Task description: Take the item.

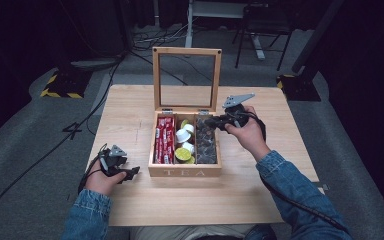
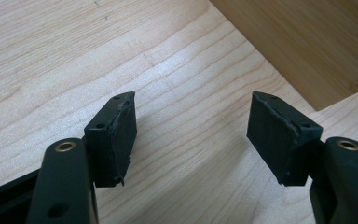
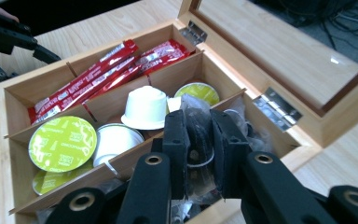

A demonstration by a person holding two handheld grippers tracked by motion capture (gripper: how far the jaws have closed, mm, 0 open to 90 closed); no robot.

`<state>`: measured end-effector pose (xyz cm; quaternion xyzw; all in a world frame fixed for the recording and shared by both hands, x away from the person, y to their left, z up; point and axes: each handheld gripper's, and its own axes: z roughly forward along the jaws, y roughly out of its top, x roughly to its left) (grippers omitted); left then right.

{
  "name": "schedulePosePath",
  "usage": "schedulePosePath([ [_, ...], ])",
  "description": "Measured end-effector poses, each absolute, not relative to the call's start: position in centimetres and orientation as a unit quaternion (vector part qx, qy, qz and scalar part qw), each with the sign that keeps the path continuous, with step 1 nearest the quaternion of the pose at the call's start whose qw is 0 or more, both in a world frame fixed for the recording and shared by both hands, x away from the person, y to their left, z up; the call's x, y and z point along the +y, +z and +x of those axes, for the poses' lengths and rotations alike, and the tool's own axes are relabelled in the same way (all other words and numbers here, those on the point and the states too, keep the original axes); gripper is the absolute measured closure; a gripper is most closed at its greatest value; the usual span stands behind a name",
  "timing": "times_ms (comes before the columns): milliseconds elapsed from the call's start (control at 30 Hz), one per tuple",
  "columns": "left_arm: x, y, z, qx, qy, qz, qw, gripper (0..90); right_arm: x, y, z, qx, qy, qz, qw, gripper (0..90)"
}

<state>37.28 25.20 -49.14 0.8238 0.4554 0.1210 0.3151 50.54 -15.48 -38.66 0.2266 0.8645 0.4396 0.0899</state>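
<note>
1. While the right gripper sits over the right compartment of the tea box, centre of the high view, its jaws pinch a dark packet in clear wrap.
2. Right gripper view: packet sits lower centre, clamped between both pads, just above the right compartment, which holds more of the same dark wrapped packets.
3. Whether the held packet still touches the ones below: can't tell.
4. Box has three compartments. In the high view the left one holds red sachets, the middle one holds pods: white cups and green foil tops.
5. Right gripper view again: red sachets upper left, white pod centre, green-lidded pod left, hinges at right.
6. Lid stands upright at the back edge of the box, glass pane, upper centre of the high view.
7. Left gripper rests lower left in the high view, on the table, just beside the box's front-left corner.
8. Left gripper view: jaws spread apart, nothing between the pads, bare wood grain under them, box wall in the upper right.
9. Left gripper also visible far upper left of the right gripper view, beyond the box edge.
10. Person's denim sleeves come in from the bottom of the high view.
</note>
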Motion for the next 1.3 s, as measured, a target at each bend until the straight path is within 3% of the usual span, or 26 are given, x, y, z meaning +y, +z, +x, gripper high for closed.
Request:
schedulePosePath([
  [267,25.7,-49.3,37.6,0.451,0.125,0.824,0.321,31.7,-17.8,-37.2,50.1,0.855,0.450,0.236,0.106,77.5],
  [900,25.9,-50.4,38.1,0.401,0.148,0.838,0.340,15.7,-23.7,-35.4,48.8,0.833,0.457,0.277,0.144,77.4],
  [1300,25.8,-50.4,38.3,0.405,0.150,0.835,0.340,15.5,-26.3,-35.3,48.3,0.829,0.445,0.298,0.159,77.4],
])
